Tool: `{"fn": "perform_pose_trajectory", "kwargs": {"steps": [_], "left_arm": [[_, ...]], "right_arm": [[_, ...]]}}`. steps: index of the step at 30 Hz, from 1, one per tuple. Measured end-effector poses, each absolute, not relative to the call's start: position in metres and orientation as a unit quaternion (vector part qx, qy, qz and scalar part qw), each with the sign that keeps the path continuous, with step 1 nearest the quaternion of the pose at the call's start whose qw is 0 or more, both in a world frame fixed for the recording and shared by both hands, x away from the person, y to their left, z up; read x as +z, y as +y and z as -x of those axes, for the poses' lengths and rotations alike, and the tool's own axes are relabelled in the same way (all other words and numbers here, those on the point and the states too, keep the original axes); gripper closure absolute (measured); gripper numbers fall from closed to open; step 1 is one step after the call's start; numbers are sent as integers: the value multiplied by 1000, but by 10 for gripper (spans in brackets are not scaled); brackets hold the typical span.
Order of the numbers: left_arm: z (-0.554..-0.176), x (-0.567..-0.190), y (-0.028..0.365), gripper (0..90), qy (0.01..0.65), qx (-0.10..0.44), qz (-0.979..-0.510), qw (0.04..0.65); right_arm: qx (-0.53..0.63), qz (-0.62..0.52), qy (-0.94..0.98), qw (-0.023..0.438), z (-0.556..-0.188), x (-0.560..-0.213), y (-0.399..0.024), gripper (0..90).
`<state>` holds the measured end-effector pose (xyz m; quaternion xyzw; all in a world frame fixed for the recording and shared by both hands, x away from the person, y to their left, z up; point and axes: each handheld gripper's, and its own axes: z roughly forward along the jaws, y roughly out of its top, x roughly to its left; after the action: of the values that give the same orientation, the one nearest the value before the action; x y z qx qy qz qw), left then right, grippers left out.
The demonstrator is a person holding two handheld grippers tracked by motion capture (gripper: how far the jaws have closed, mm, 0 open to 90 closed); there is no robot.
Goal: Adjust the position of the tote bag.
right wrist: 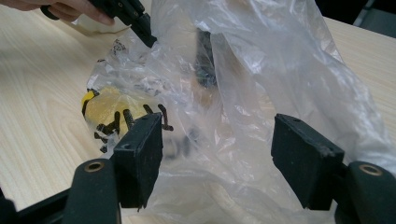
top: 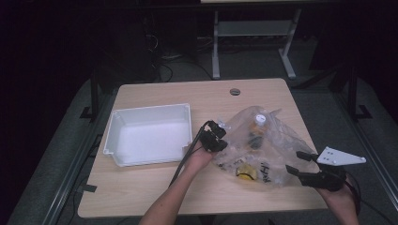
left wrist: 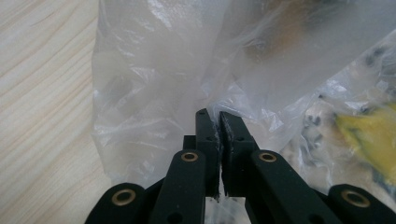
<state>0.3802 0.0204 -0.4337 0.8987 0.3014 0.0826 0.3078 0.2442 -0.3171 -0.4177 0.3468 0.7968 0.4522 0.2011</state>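
A clear plastic bag [top: 263, 145] lies crumpled on the right half of the wooden table [top: 155, 187], a little right of the centre of the high view. Through the film show a yellow object [top: 245, 172] at its lower edge, a white-capped item [top: 259, 120] near its upper edge and some small dark parts [top: 256, 139] between them; what these are exactly is hard to tell through the creased plastic. Black handwriting [top: 265, 173] runs across the bag's lower right part.

The left gripper [top: 217, 136] sits at the bag's left edge, near the middle of the high view, with the person's left hand [top: 199, 157] just below it. In the left gripper view its jaws are pressed together on a pinch of the bag's film [left wrist: 219, 119], which fans upward from them, with the yellow object [left wrist: 369, 135] at the right edge of that frame. In the right gripper view the same gripper [right wrist: 148, 36] appears at the upper left, nipping the bag's far edge.

The right gripper [top: 300, 164] is in the lower right of the high view, at the bag's right edge, with its grey three-cornered plate [top: 340, 156] on top. In the right gripper view [right wrist: 217, 154] its jaws stand wide apart, with loose plastic [right wrist: 261, 70] lying between them; the pads do not press on it.

A white rectangular bin [top: 151, 134] stands on the left half of the table, just left of the left gripper and apart from the bag.
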Motion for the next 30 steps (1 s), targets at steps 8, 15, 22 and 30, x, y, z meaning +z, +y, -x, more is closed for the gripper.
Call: {"fn": "perform_pose_trajectory", "kwargs": {"steps": [8,15,22,30], "left_arm": [[-374,-415,38,702,289,77,-896,328],[-367,-392,47,602,272,68,-894,350],[-365,-374,42,540,254,67,-895,362],[-363,-356,25,506,230,66,-898,370]], "right_arm": [[452,-347,797,202,-244,-418,-317,334],[449,-348,798,202,-244,-418,-316,334],[448,-350,797,202,-244,-418,-316,334],[449,-349,797,202,-244,-418,-317,333]]}}
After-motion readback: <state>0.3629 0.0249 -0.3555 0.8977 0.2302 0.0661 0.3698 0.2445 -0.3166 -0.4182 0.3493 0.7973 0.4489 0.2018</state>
